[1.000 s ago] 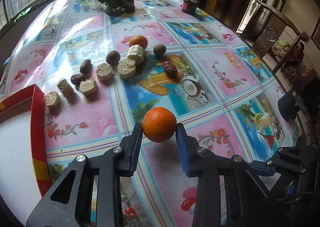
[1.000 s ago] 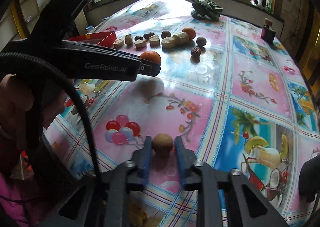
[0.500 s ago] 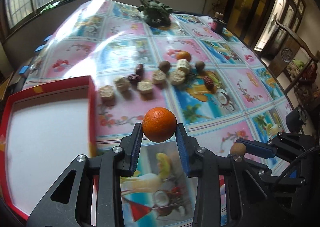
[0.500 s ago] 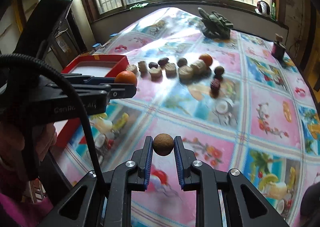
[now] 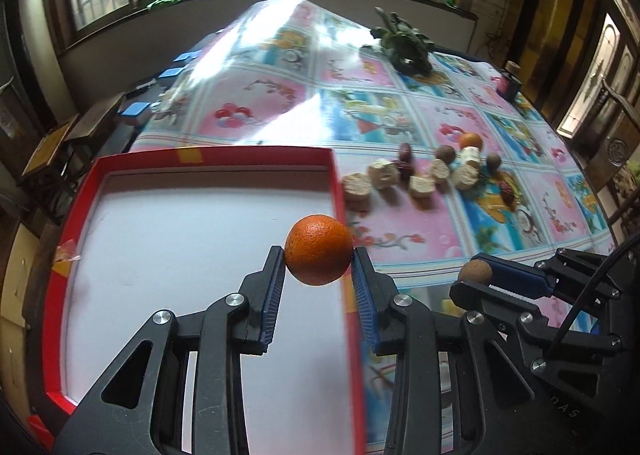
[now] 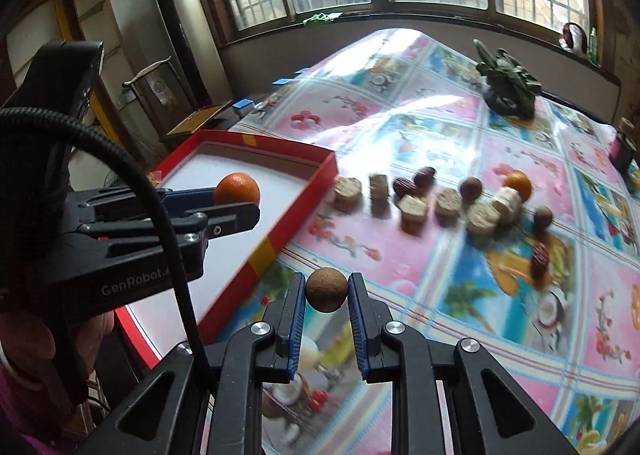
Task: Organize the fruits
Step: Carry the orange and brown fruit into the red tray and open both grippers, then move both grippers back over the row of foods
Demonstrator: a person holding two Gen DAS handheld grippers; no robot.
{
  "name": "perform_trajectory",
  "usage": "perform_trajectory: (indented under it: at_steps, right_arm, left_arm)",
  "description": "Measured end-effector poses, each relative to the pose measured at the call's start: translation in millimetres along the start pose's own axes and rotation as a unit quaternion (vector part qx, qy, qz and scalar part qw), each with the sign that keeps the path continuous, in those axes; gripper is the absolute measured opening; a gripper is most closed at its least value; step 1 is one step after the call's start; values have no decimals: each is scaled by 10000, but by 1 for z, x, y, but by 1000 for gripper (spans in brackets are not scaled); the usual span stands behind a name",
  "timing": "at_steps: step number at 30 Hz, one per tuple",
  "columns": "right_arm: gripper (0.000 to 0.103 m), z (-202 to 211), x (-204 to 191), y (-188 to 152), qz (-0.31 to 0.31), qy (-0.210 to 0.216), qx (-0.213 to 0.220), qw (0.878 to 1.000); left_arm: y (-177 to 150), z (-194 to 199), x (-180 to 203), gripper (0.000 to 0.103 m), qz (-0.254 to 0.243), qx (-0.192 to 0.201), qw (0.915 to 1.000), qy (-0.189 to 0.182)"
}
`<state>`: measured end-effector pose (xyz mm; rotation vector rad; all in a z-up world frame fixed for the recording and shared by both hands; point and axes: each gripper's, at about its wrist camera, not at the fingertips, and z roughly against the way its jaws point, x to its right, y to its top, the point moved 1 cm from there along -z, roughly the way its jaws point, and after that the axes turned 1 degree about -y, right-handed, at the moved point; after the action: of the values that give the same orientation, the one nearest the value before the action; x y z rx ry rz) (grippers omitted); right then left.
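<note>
The counter [image 5: 280,67] carries a red-rimmed tray [image 5: 208,153] and, beside it, a loose row of fruits [image 6: 440,197]. Left tongs [image 5: 319,257] clamp an orange [image 5: 319,249] above the tray; right tongs [image 6: 326,291] pinch a brown fruit [image 6: 326,289] just outside its rim.

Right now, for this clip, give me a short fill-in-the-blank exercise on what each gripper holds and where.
1. The left gripper is shut on the round ____ fruit.
2. The right gripper is shut on a small round ____ fruit.
3. The left gripper is held above the shallow ____-rimmed tray with the white floor.
4. The second round orange fruit lies on the ____.

Missing words: orange; brown; red; table
</note>
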<state>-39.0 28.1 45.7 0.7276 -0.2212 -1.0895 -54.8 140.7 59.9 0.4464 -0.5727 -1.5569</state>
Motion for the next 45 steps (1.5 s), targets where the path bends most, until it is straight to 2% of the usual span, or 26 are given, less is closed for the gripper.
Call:
perform_trajectory:
  at_steps: [12, 18, 27, 31, 36, 42, 45]
  right_arm:
    - [20, -55, -45, 47, 359, 329, -74, 9988]
    - [20, -86, -53, 60, 390, 436, -215, 9981]
    - [20, -112, -62, 57, 606, 487, -374, 9963]
    - [21, -116, -64, 54, 663, 539, -420, 9955]
    - [31, -115, -61, 53, 510, 635, -421, 9958]
    - [33, -88, -46, 52, 267, 680, -171, 9972]
    - [35, -72, -32, 49, 105, 621, -114, 9979]
  left_arm:
    - [2, -14, -69, 33, 593, -113, 9972, 433]
    - [-1, -25, -80, 33, 688, -245, 9963, 460]
    - [-4, -33, -87, 33, 723, -364, 9953, 537]
    - [-6, -34, -90, 33, 732, -411, 9953, 493]
    - [-7, -33, -94, 33, 734, -390, 9951, 542]
    - [-7, -31, -98, 34, 898, -464, 9939, 449]
    - [-5, -29, -94, 39, 929, -510, 9937, 369]
